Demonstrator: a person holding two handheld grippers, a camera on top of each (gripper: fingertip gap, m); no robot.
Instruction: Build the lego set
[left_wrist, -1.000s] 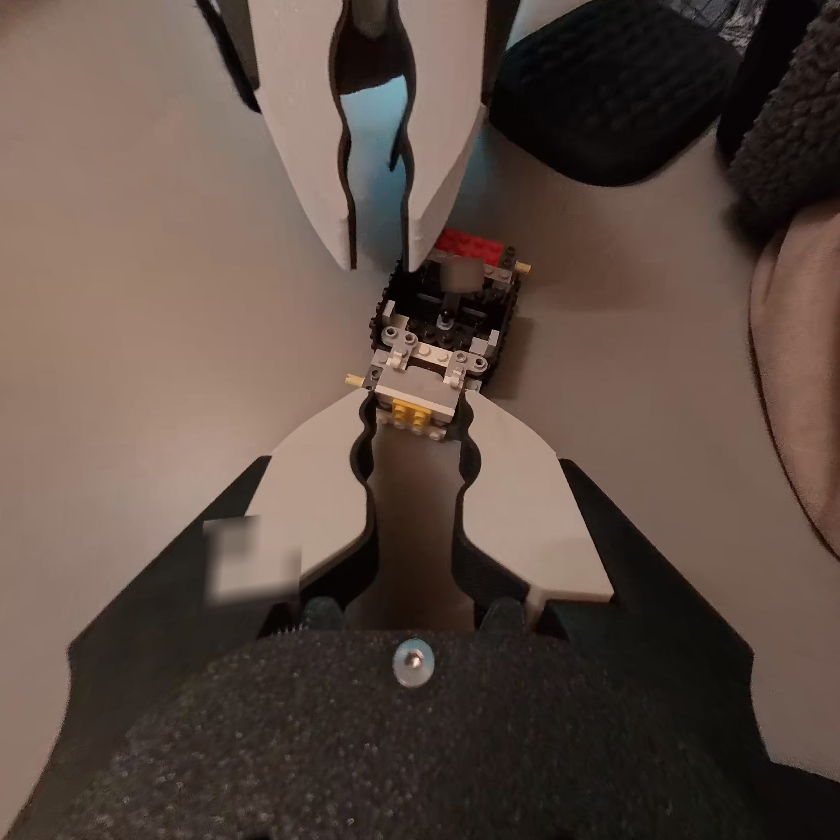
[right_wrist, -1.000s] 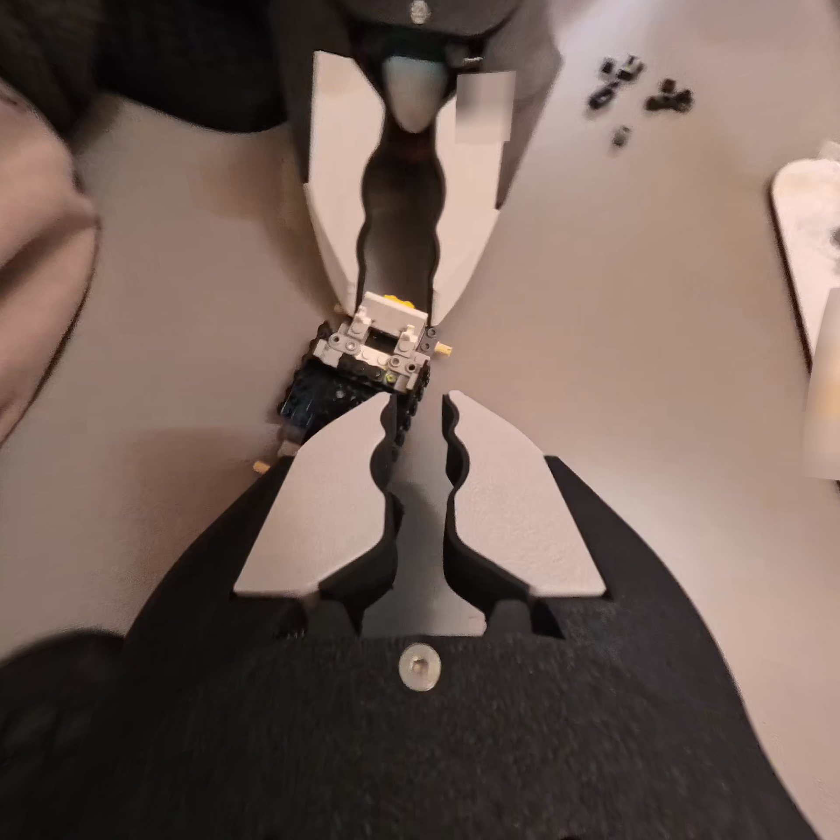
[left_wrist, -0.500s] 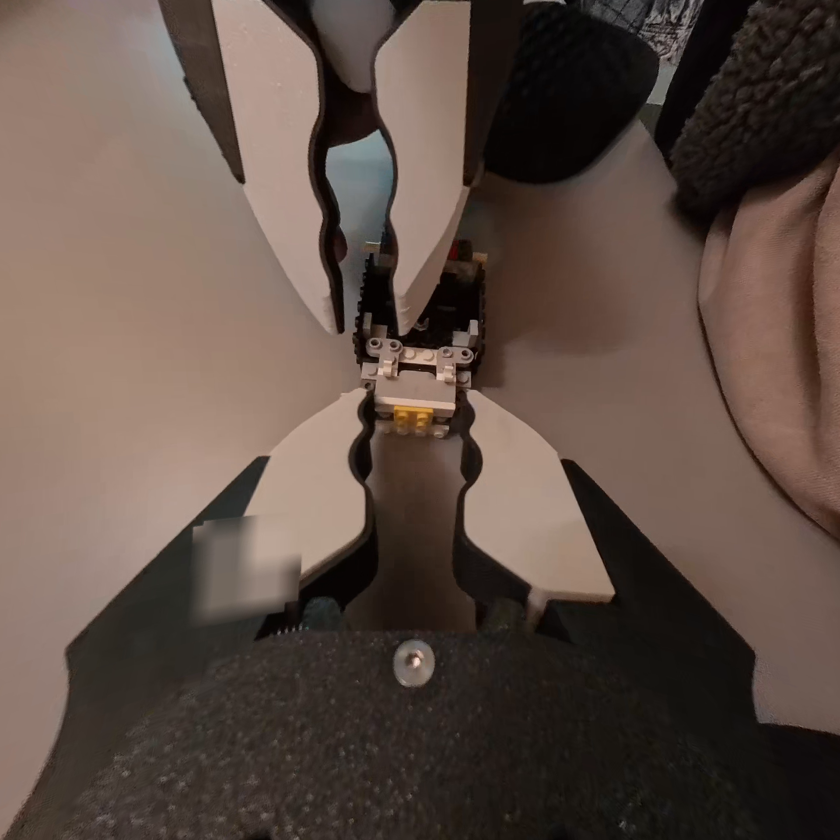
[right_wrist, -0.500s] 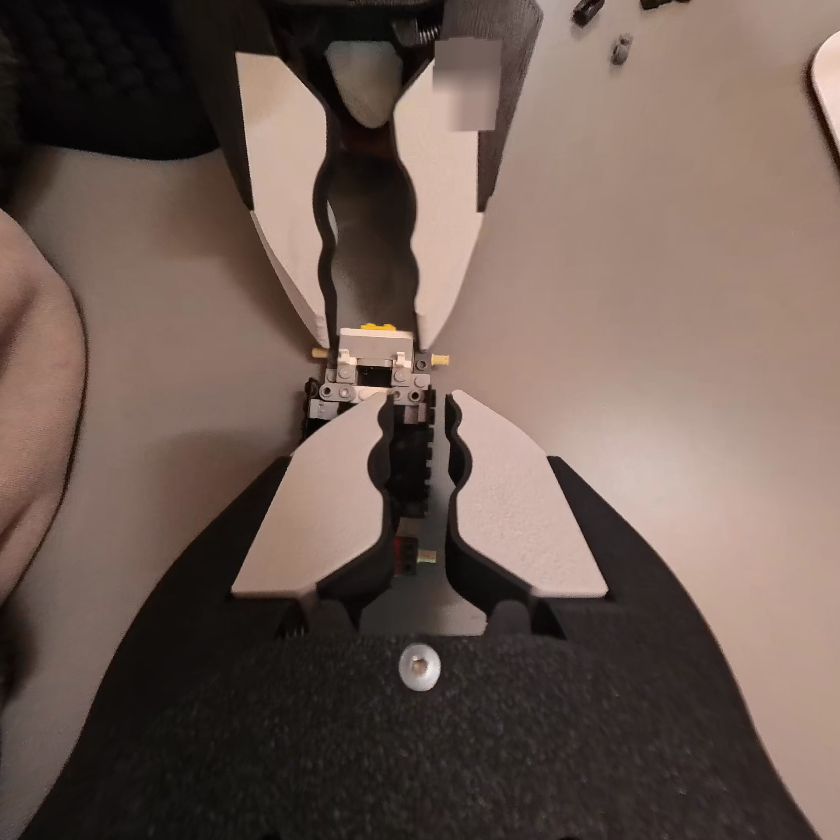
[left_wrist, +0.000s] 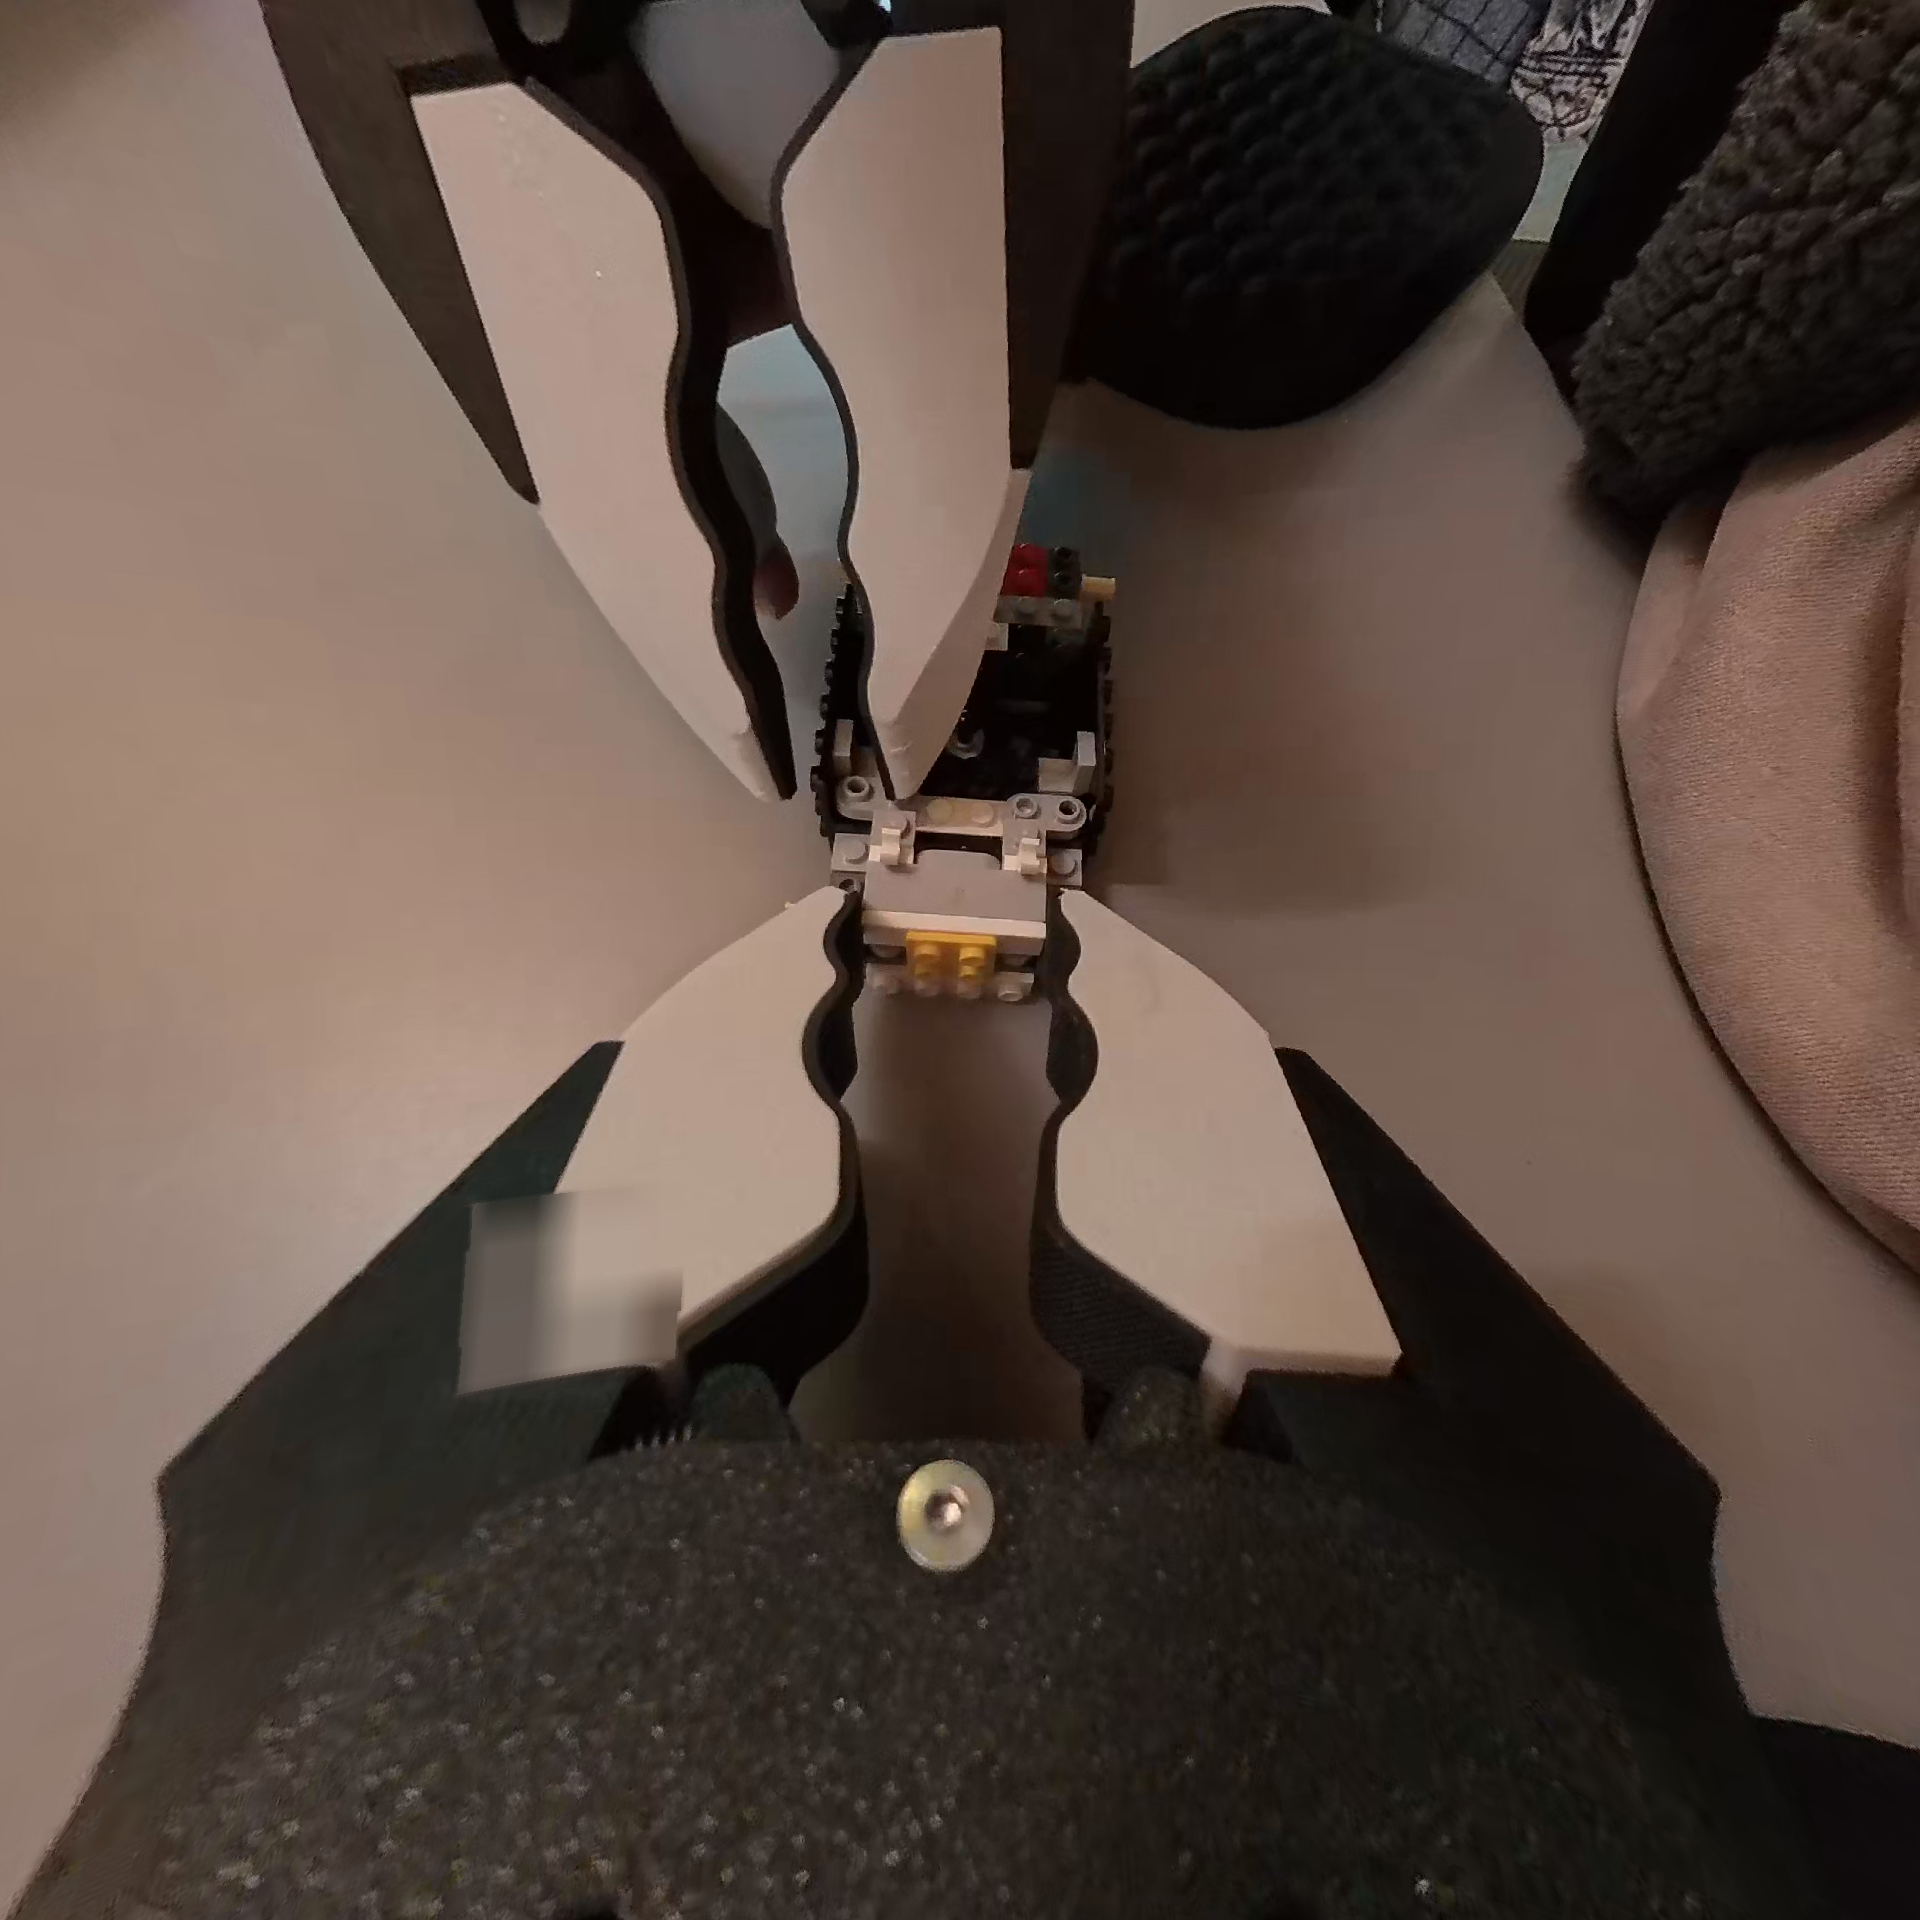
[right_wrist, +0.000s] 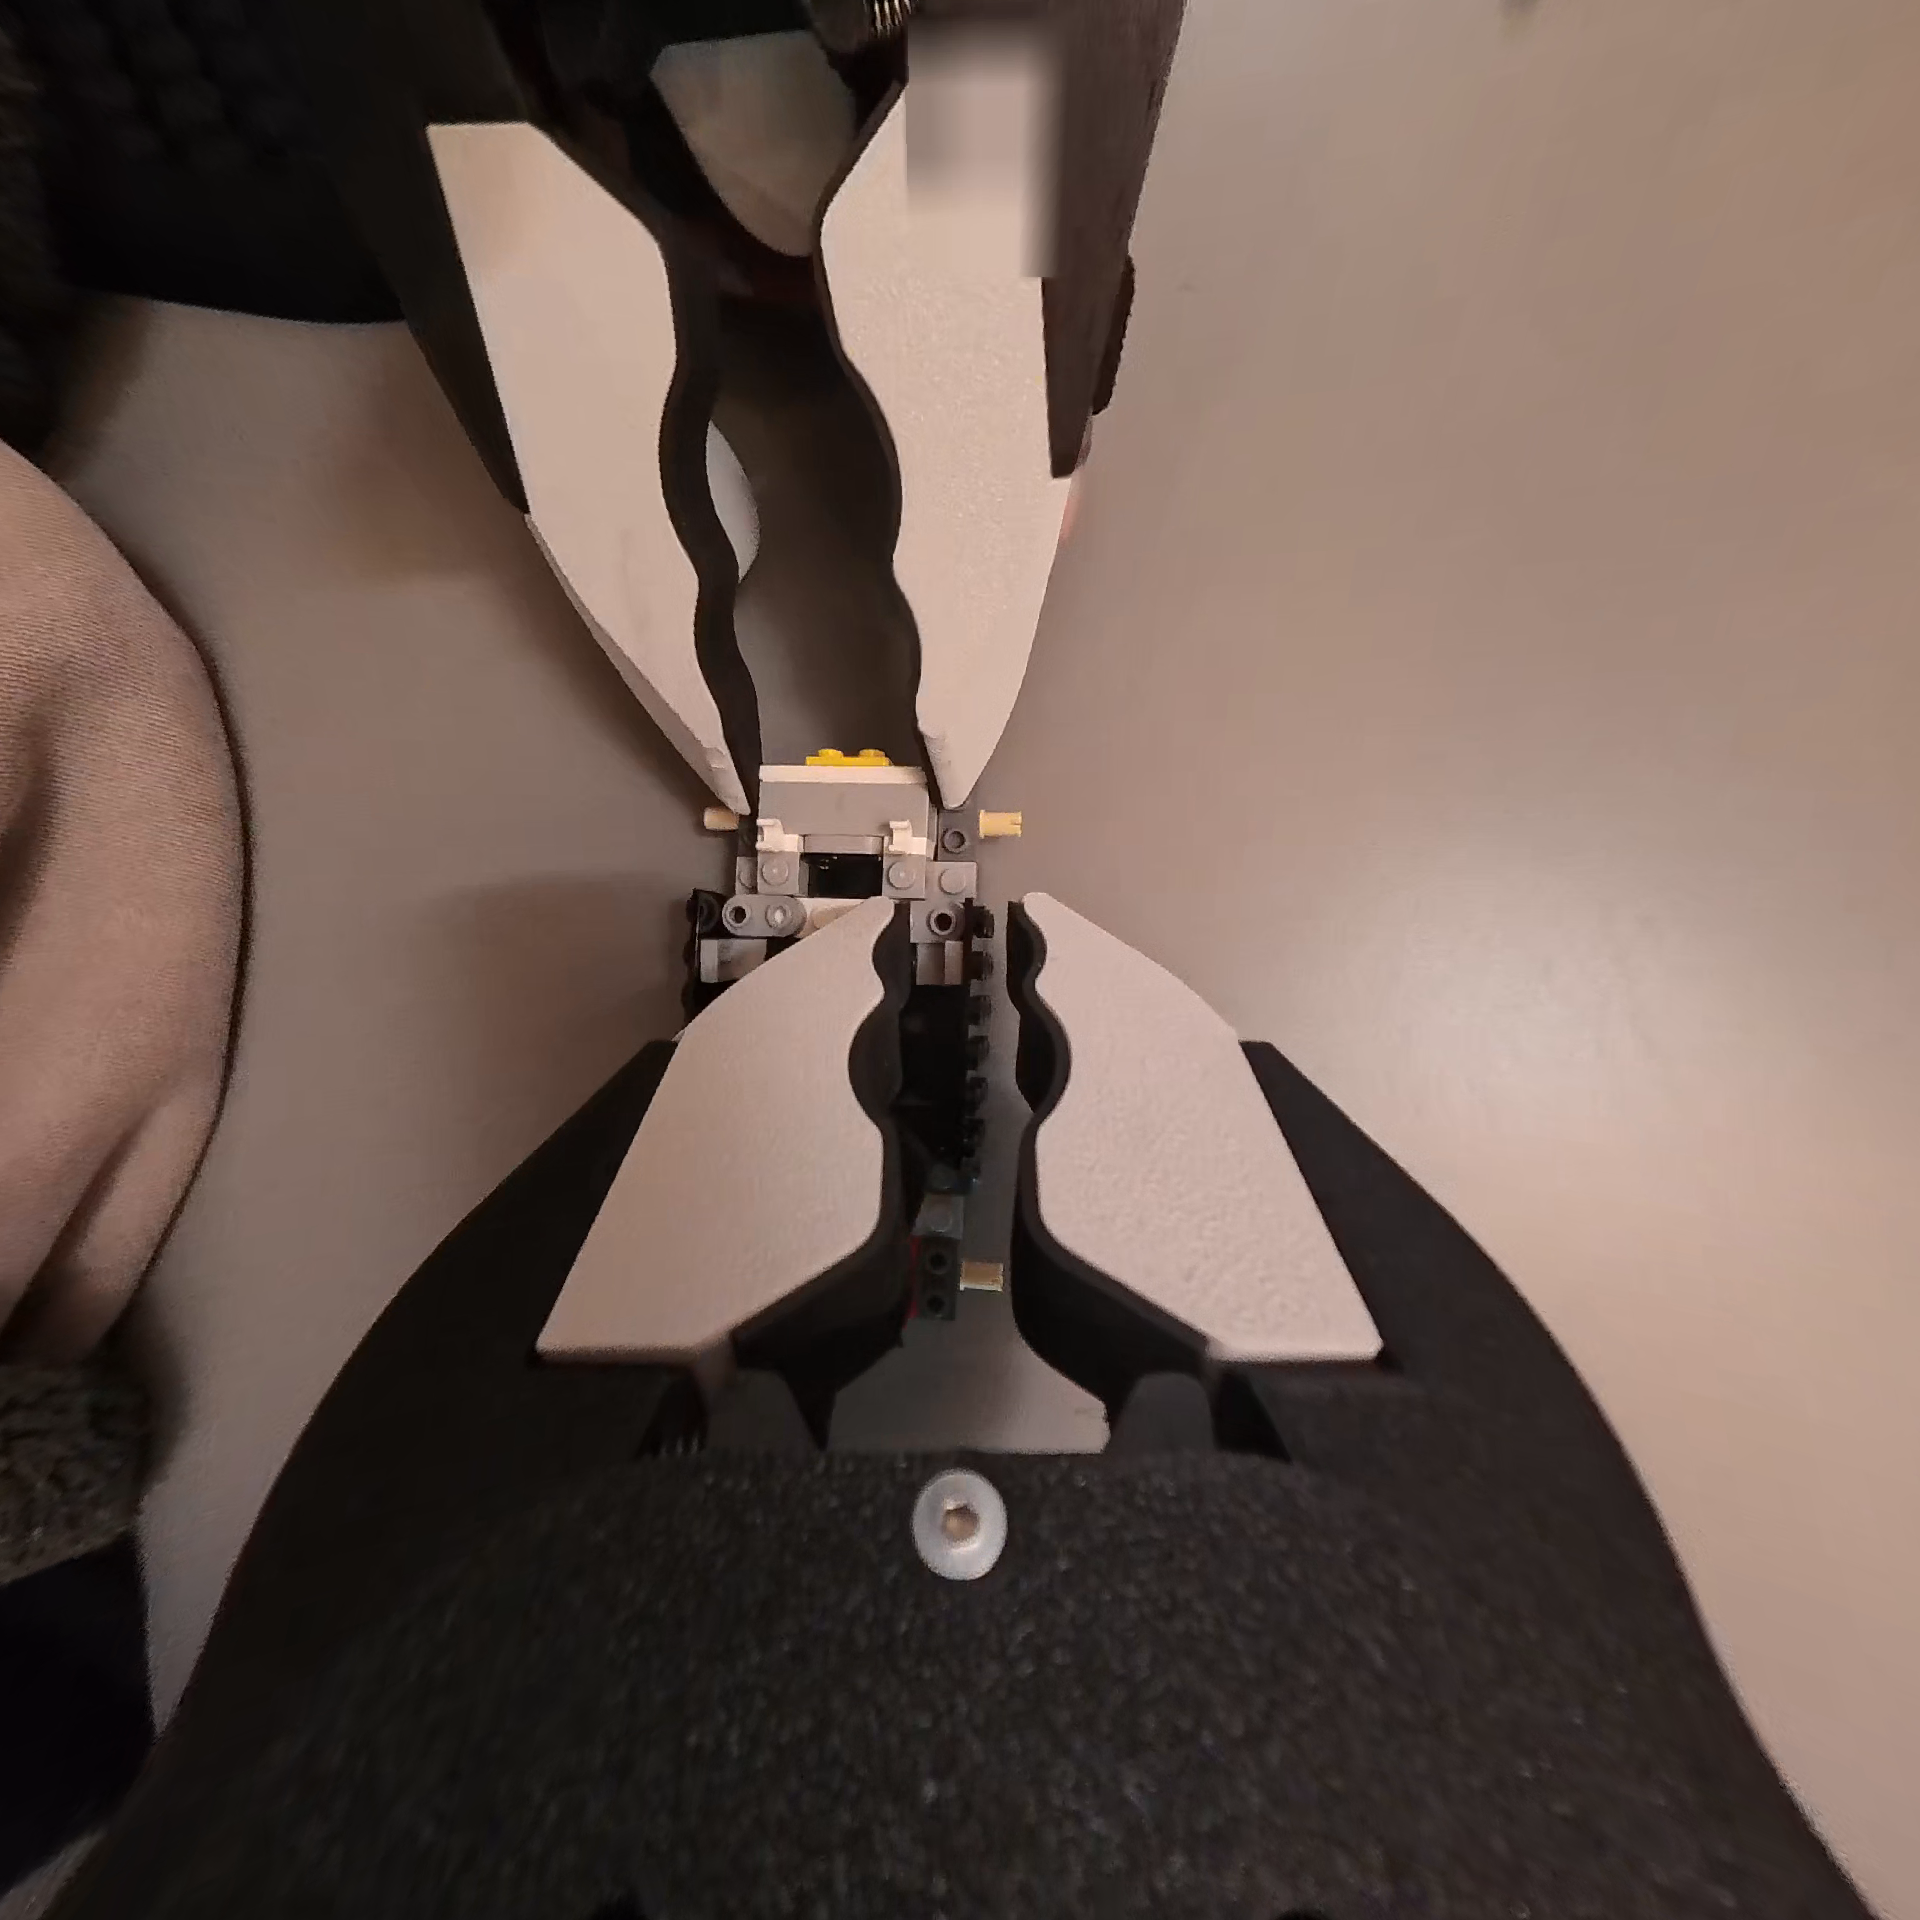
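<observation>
lego model (left_wrist: 961, 831) on grey table (left_wrist: 312, 831). left gripper (left_wrist: 954, 920) clamps its white-yellow end; right gripper (right_wrist: 951, 914) straddles the black side strip, a gap showing (grip uncertain). black cushion (left_wrist: 1299, 197), fleece sleeve (left_wrist: 1745, 260) behind.

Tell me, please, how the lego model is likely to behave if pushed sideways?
The lego model would probably pivot, since the left claw pinches only its grey front block. Small clipped pieces on top look apt to pop off. It seems light, so likely slides on the smooth table.

The small black, grey and white brick-built lego vehicle (left_wrist: 961, 821) sits on the plain beige tabletop (left_wrist: 312, 831), between the left tool (left_wrist: 951, 940) at one end and the right tool (right_wrist: 951, 914) straddling its opposite side.
</observation>
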